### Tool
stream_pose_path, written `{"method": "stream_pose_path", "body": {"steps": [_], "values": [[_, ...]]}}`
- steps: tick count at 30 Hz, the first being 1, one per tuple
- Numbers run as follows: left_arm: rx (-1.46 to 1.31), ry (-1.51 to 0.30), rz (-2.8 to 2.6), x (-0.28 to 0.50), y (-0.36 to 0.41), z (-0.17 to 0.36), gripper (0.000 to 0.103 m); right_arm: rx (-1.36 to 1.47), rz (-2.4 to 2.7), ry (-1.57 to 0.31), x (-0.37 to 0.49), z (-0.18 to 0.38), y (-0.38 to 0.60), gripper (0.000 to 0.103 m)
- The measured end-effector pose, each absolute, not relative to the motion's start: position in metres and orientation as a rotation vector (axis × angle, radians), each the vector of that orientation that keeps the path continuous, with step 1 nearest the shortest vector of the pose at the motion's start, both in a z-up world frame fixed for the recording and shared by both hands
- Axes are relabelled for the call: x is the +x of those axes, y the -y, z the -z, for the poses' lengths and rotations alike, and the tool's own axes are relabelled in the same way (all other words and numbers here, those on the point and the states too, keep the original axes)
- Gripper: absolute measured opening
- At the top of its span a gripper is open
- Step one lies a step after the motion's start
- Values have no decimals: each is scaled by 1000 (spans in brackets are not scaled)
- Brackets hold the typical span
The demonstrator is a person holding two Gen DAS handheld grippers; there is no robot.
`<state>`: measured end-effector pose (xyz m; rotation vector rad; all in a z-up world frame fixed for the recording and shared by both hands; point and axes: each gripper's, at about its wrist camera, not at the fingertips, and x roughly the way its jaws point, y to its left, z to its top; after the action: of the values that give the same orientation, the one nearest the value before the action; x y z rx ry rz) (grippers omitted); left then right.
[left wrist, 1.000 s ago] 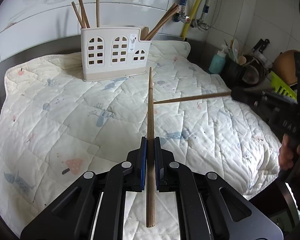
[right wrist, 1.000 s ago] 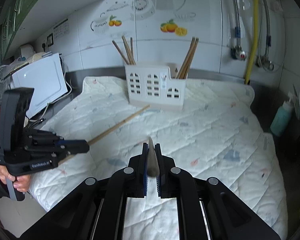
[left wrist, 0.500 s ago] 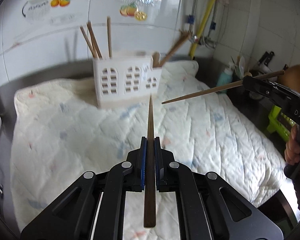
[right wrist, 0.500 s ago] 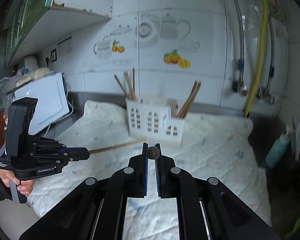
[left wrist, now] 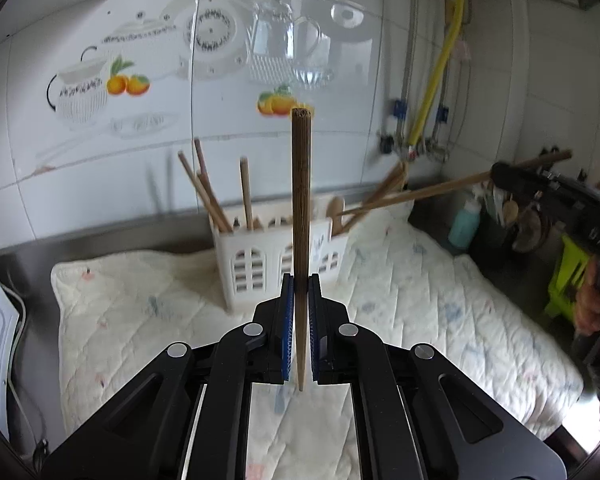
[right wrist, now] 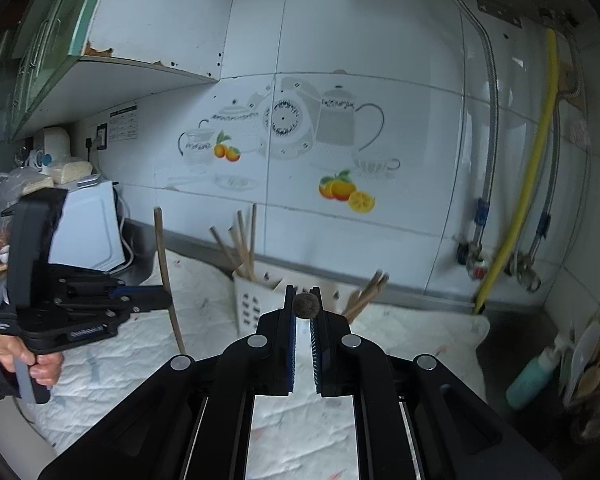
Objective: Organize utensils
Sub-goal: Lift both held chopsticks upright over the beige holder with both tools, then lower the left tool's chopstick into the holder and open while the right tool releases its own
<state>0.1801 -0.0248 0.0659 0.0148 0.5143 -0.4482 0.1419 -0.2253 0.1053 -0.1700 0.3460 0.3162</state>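
My left gripper (left wrist: pixel 300 285) is shut on a brown chopstick (left wrist: pixel 301 200) that stands nearly upright in front of the white utensil holder (left wrist: pixel 260 264). That holder has arched cut-outs and holds several wooden chopsticks and a spoon. In the left wrist view my right gripper (left wrist: pixel 500 172) comes in from the right, shut on a second chopstick (left wrist: pixel 420 194) whose tip points toward the holder's right end. In the right wrist view that chopstick (right wrist: pixel 305 305) shows end-on between the right gripper (right wrist: pixel 305 300). The left gripper (right wrist: pixel 162 299) is at the left with its upright chopstick (right wrist: pixel 162 256); the holder (right wrist: pixel 252 300) is behind.
A quilted white cloth (left wrist: pixel 420 300) covers the counter. A teal bottle (left wrist: pixel 464 224) and a dark pot of utensils stand at the right end, with a green rack (left wrist: pixel 568 272) beyond. A white appliance (right wrist: pixel 88 232) sits left. Pipes and a yellow hose (right wrist: pixel 532 184) run down the tiled wall.
Both grippers have risen above the cloth with their chopsticks held. The left chopstick has tilted up to near vertical, and the right one now points at the holder from higher up.
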Motion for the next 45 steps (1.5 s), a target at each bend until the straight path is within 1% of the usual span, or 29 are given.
{"method": "stream_pose_path", "body": {"steps": [8, 13, 17, 23, 31, 36, 38, 39, 41, 43, 45], "values": [[-32, -356, 445, 216, 37, -132, 5, -190, -291, -344, 189, -118, 220, 6], [-26, -285, 395, 244, 44, -152, 5, -186, -289, -369, 216, -111, 220, 6], [-22, -280, 353, 267, 48, -147, 5, -188, -293, -393, 231, -102, 218, 6], [-13, -343, 303, 297, 45, -116, 5, -202, -298, -440, 244, -85, 218, 6], [-31, -410, 283, 313, 39, -91, 6, -208, -299, -507, 258, -68, 217, 7], [-20, -408, 273, 310, 39, -90, 14, -196, -297, -532, 266, -61, 216, 7], [-22, -402, 271, 307, 37, -90, 22, -193, -296, -534, 267, -60, 216, 7], [-21, -398, 268, 305, 36, -90, 24, -191, -295, -531, 268, -60, 216, 7], [-14, -390, 262, 301, 35, -91, 36, -185, -291, -526, 267, -62, 216, 7], [-11, -382, 258, 298, 33, -94, 41, -182, -286, -520, 266, -64, 216, 9], [-11, -372, 257, 293, 32, -97, 43, -180, -280, -515, 263, -67, 217, 13]]}}
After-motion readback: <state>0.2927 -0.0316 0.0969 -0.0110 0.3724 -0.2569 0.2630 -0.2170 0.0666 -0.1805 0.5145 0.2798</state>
